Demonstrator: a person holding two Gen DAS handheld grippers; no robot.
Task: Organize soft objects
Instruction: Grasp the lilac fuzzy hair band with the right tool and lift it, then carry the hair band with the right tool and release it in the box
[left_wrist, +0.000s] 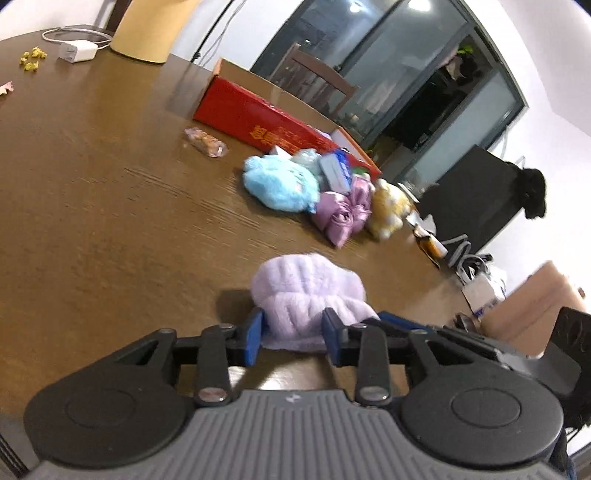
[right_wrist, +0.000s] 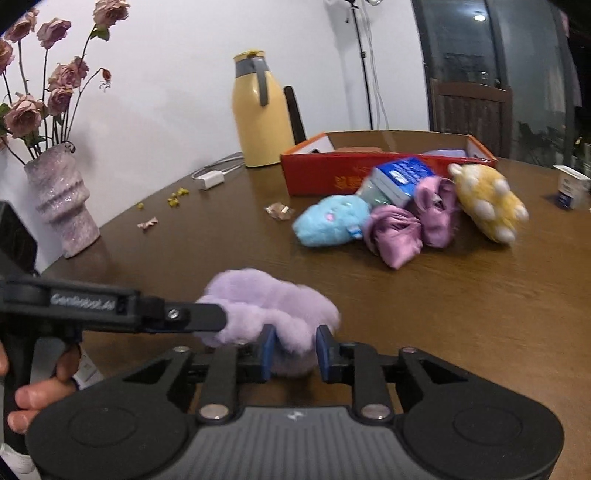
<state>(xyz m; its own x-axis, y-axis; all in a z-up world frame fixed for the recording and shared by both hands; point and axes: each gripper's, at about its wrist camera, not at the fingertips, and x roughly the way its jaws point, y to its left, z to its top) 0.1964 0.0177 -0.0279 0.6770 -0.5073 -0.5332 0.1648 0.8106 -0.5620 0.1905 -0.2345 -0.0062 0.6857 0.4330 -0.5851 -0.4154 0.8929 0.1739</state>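
So both grippers are clamped on the same fluffy lilac cloth (left_wrist: 306, 299): left gripper (left_wrist: 293, 330) and right gripper (right_wrist: 293, 350) each pinch an end, held just over the table (left_wrist: 92, 192). Red box (right_wrist: 332, 173) sits ahead, past the plush pile (right_wrist: 406, 218).

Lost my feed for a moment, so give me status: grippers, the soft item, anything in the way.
Left gripper and right gripper both pinching the lilac fluffy item. Red box beyond. Plush pile sits in front of it.
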